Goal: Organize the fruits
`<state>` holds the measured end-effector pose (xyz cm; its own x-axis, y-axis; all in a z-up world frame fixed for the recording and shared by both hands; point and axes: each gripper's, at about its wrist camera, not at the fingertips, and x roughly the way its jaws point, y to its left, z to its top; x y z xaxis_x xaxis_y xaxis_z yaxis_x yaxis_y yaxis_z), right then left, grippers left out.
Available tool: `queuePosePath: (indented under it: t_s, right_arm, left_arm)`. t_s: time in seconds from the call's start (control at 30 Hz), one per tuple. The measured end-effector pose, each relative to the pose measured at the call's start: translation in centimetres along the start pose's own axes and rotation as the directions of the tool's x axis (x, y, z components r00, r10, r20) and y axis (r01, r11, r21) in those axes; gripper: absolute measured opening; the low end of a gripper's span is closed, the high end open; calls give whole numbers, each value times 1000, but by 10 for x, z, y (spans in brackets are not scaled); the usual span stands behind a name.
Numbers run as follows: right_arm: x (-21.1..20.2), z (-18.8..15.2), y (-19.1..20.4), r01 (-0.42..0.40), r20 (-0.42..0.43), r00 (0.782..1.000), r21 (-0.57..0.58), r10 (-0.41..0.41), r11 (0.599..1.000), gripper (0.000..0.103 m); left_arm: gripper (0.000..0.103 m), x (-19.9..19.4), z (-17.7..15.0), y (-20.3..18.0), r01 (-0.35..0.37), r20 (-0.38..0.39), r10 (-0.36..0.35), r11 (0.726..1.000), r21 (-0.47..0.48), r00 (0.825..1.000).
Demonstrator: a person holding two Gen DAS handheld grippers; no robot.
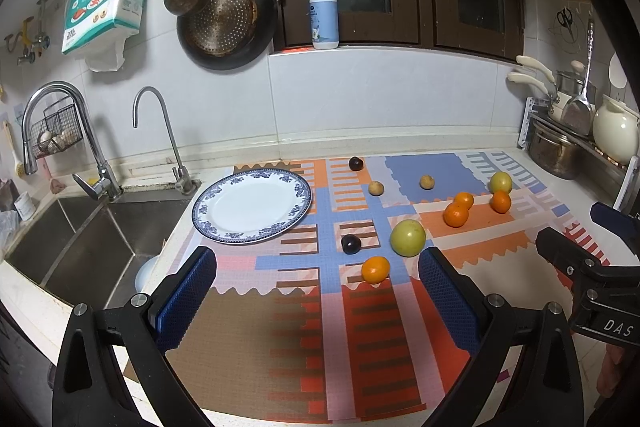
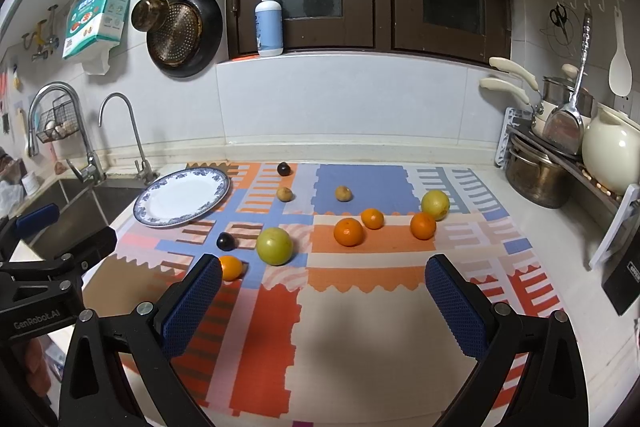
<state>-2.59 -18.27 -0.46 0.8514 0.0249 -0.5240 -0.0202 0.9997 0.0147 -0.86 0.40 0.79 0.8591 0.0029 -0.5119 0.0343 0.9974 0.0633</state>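
A glossy glazed plate (image 1: 252, 205) with a blue printed rim is seen on a matt, finely woven mat (image 1: 360, 327). Right of the plate, the oranges (image 2: 348, 231) appear dimpled and slightly shiny, the green fruit (image 2: 274, 245) smooth with a soft sheen, the plums (image 1: 351, 243) dark and glossy. Left of the plate, brushed steel is shown by the sink (image 1: 80, 247) and polished chrome by the taps (image 1: 156, 131). Textured blue rubbery pads (image 2: 452, 303) are carried on matt black plastic fingers. Behind the plate, the wall tiles (image 1: 360, 99) look smooth and glossy.
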Motion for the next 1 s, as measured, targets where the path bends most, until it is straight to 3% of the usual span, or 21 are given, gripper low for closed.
queuePosePath:
  t_s: [1.0]
  right_arm:
    - [-2, 1, 2, -6, 8, 1000, -5, 6, 1000, 102]
  left_arm:
    - [103, -1, 0, 0, 0, 4, 0, 1000, 1, 1000]
